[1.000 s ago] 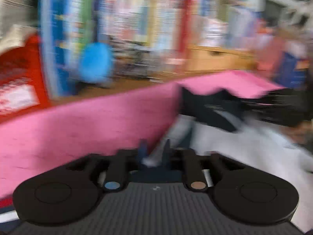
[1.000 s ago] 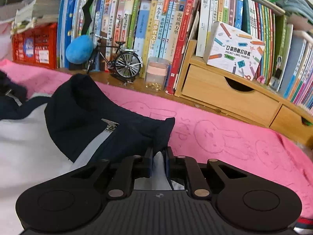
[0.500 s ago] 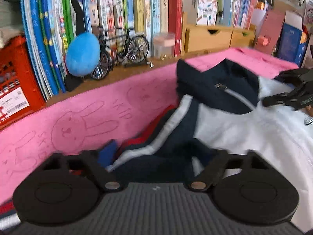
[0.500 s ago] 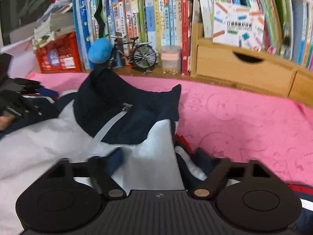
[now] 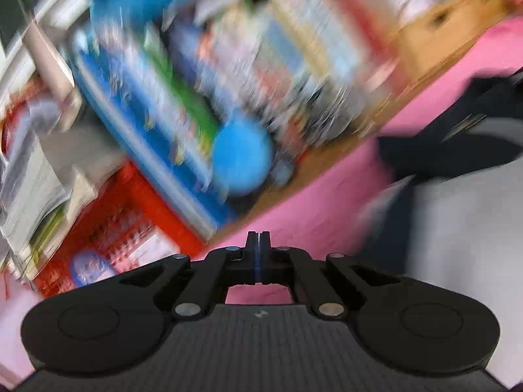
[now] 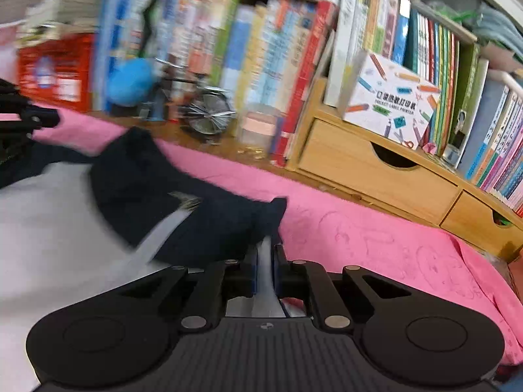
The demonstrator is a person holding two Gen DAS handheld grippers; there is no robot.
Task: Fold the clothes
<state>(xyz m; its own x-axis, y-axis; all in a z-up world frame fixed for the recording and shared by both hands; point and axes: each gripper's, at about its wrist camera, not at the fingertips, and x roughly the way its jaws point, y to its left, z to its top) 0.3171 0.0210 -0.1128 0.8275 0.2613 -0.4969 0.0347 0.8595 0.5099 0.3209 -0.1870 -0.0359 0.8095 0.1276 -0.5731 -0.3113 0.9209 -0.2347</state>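
Between right gripper [image 6: 264, 254] fingers, jacket [image 6: 163, 202] fabric newly clamped.

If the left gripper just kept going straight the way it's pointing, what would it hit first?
Most likely the pink towel on the table. The left gripper, shut and empty, points slightly downward at it. Beyond lies the wooden desk edge, then the blue plush ball. The view is blurred, so depth is uncertain.

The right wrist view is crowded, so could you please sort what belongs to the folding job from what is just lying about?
Part of the job:
- navy and white jacket
- right hand-held gripper, shut on the jacket's white fabric
- pink towel under it

Lying about:
- books
- model bicycle
- wooden drawers
- red crate
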